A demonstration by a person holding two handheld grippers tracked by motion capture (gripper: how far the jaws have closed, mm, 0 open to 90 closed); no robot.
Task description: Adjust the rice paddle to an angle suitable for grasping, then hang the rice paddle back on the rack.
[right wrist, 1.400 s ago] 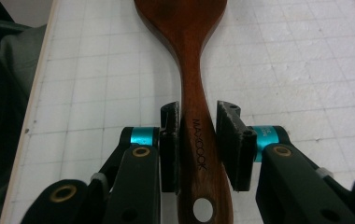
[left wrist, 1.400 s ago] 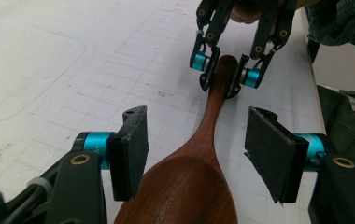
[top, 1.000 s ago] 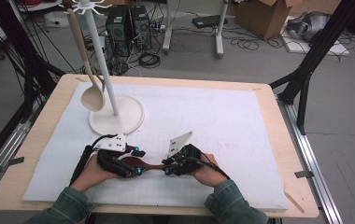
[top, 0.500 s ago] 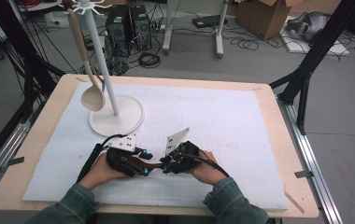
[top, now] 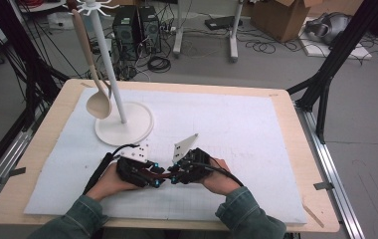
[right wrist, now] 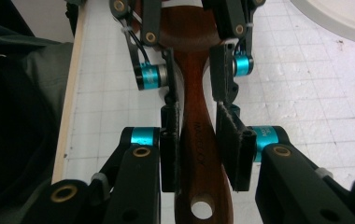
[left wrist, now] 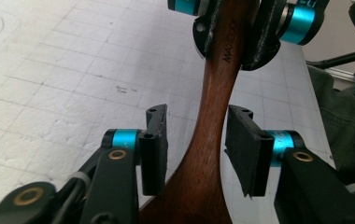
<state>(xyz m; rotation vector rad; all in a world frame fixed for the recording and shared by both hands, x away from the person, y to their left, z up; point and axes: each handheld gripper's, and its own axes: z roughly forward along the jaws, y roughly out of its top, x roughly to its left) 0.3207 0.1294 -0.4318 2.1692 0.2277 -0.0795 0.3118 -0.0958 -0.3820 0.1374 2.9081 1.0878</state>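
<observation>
A dark wooden spoon [top: 161,173] hung low over the near edge of the white foam-covered surface [top: 236,124], passed between two hand-held grippers at the person's side of it. The right gripper [right wrist: 198,140] was clenched on the narrow handle just ahead of its hanging hole, pads pressed to both sides of the wood. The left gripper [left wrist: 195,144] had just been closing round the spoon where the handle widens toward the bowl; its pads stood just beside the wood with slivers of light on either side, not yet biting. The spoon looked stiff and light, solid hardwood with a smooth varnished sheen, so it seemed unlikely to bend or break but liable to pivot or slip in a pinch on its tapering flanks. The waist of the handle appeared the safest place to grip. Well apart, at the far left, a pale wooden spoon [top: 96,94] hung on a white stand [top: 122,124].
</observation>
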